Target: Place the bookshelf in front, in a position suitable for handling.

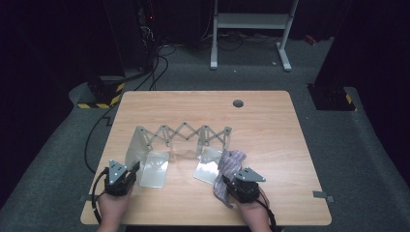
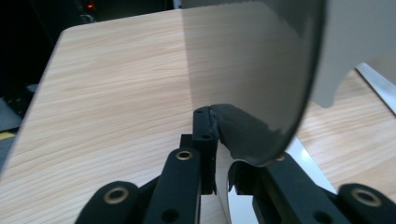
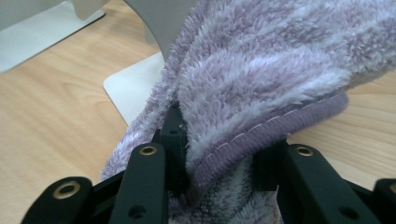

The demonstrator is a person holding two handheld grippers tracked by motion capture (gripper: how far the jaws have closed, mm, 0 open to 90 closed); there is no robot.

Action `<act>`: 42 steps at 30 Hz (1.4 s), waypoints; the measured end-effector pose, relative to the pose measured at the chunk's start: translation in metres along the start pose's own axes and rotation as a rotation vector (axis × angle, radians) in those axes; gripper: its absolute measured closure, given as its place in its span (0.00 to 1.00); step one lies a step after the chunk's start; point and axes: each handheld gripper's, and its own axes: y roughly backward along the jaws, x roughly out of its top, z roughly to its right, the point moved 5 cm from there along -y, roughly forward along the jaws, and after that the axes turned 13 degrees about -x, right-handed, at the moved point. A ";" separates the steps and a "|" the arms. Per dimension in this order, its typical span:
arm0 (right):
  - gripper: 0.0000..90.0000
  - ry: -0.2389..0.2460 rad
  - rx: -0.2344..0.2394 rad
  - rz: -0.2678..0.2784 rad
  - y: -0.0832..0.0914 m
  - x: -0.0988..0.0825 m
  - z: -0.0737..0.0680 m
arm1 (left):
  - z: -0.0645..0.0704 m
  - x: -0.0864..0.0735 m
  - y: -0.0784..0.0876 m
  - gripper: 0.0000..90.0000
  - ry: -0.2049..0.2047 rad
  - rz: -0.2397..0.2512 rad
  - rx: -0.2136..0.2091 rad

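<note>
- My left gripper point(image 1: 136, 166) is clamped on the edge of the grey metal expanding rack point(image 1: 181, 134), at its left upright panel point(image 2: 261, 70); the rack stands mid-table on the light wooden table point(image 1: 261, 121).
- Rack: stiff, thin sheet, prob. light and slippery w/ a scissor middle that flexes, so I grip near the panel's lower edge.
- My right gripper point(image 1: 227, 180) pinches the fluffy lilac striped cloth point(image 1: 228, 166), just right of the rack, against its right panel.
- Cloth: soft, limp, light; best taken at the stitched hem point(image 3: 280, 128).
</note>
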 end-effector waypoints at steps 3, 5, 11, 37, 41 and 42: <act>0.72 -0.035 -0.038 -0.002 -0.003 0.001 0.017 | 0.010 0.003 -0.007 0.91 -0.012 -0.001 -0.011; 0.72 -0.056 -0.066 -0.004 -0.006 0.002 0.029 | 0.016 0.005 -0.011 0.90 -0.016 -0.003 -0.014; 0.72 -0.083 -0.114 0.001 -0.011 0.006 0.051 | 0.022 0.005 -0.013 0.89 -0.029 -0.001 -0.011; 0.72 -0.059 -0.089 0.418 0.102 0.109 0.036 | 0.013 -0.003 -0.009 0.63 0.024 0.040 -0.073; 0.72 -0.032 -0.029 0.438 0.103 0.122 0.013 | 0.014 -0.001 -0.011 0.63 0.020 0.038 -0.075; 0.72 -0.026 -0.022 0.440 0.101 0.123 0.009 | 0.014 -0.001 -0.012 0.63 0.022 0.040 -0.076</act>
